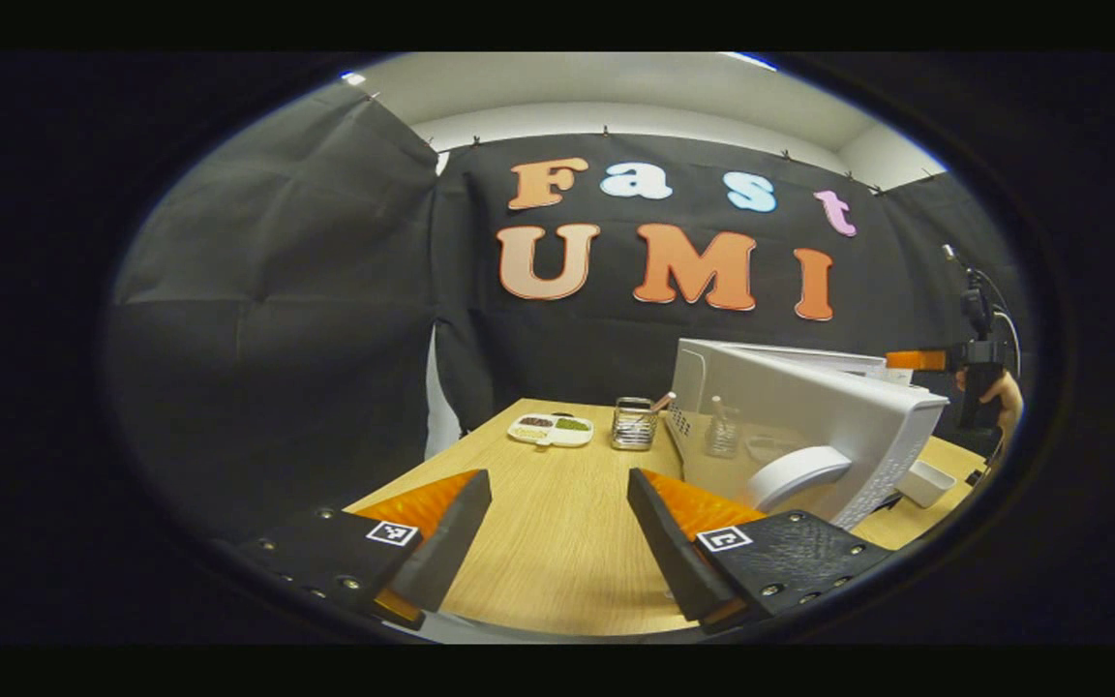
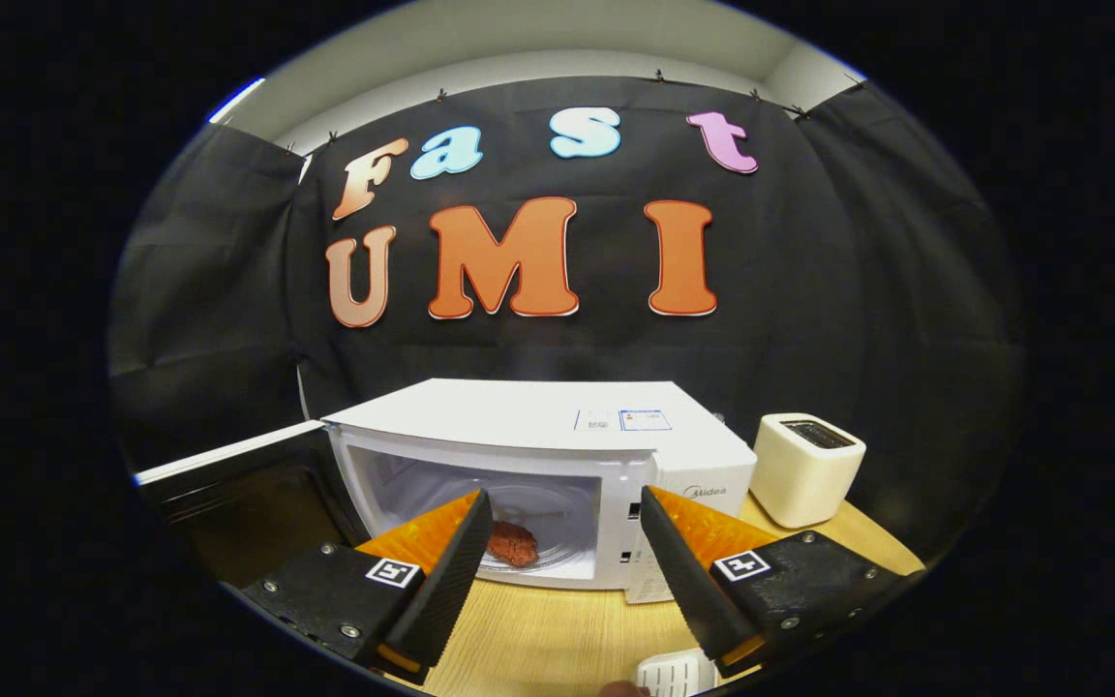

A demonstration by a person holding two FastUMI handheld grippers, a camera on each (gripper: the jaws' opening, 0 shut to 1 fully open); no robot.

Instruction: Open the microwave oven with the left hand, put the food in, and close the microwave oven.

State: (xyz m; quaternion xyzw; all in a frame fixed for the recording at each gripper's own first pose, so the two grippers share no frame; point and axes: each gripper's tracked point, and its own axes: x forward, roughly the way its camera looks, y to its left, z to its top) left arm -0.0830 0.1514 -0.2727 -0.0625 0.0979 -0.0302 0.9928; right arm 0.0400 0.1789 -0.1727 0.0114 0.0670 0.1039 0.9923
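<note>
**Microwave door swung wide, food lying inside the cavity**

In the right gripper view the microwave oven (image 2: 538, 465) stands broadside on the tabletop (image 2: 538, 639), its long axis running left to right and its mouth facing the camera. Its door (image 2: 238, 494) is hinged at the oven's left edge and swung out toward the viewer, standing well clear of the opening. The food (image 2: 513, 544), a dark reddish lump, lies on the turntable inside the cavity, toward the front and a little left of the cavity's middle. The control panel (image 2: 688, 523) fills the oven's right end. Just right of the oven stands a cream toaster (image 2: 806, 468), apart from its side wall. The right tool (image 2: 562, 561) hangs in front of the oven mouth, its fingers spread with nothing between them; bare tabletop lies between the tool and the oven's front edge.

In the left gripper view the oven (image 1: 790, 387) is seen from its left side, with the open door's (image 1: 809, 436) edge reaching toward the camera. Left of the oven, near the tabletop's far edge, sit a wire holder (image 1: 633, 424) and a divided tray (image 1: 551, 429). A small white box (image 1: 927, 482) rests beyond the door. The left tool (image 1: 557, 537) is spread and empty, over open wood left of the door.
</note>
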